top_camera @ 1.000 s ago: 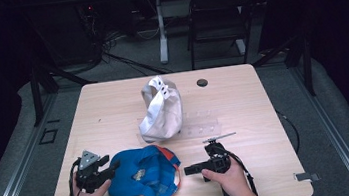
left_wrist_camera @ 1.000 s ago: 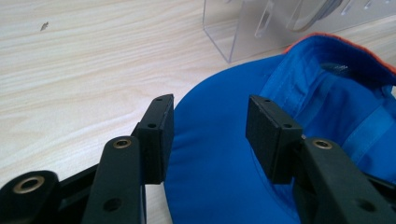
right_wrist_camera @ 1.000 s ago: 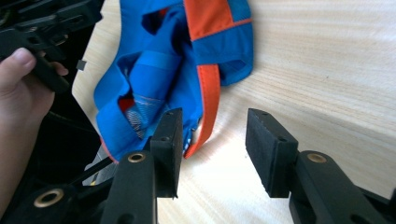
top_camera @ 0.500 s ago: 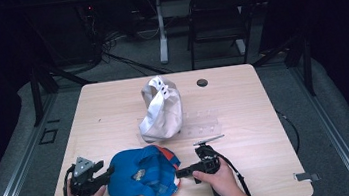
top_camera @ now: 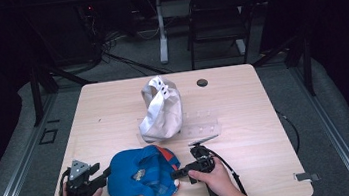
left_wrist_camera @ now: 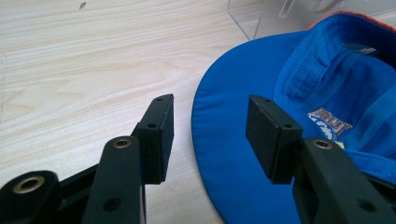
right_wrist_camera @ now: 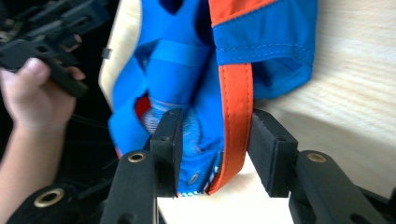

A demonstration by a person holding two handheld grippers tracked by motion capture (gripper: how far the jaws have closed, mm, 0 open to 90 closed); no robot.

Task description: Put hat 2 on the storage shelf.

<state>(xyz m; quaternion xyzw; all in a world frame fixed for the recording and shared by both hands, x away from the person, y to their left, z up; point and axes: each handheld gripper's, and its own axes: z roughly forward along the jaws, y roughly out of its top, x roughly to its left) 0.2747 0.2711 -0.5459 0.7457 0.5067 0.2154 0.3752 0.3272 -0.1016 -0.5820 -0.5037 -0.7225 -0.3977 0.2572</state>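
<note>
Blue cap (top_camera: 139, 175) sits between left gripper (top_camera: 105, 173) and right gripper (top_camera: 176, 175), jaws of both at its edges. White cap (top_camera: 160, 111) well beyond, black disc (top_camera: 202, 82) farther.

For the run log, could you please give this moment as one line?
left gripper: open astride blue fabric cap brim | right gripper: open, orange-edged rim between jaws | cap upside down on wooden table

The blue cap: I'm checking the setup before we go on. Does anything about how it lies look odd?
The blue cap lies upside down near the table's front edge, lining and inner label up, orange-trimmed rear rim crumpled. The white cap also slumps on its side.
</note>
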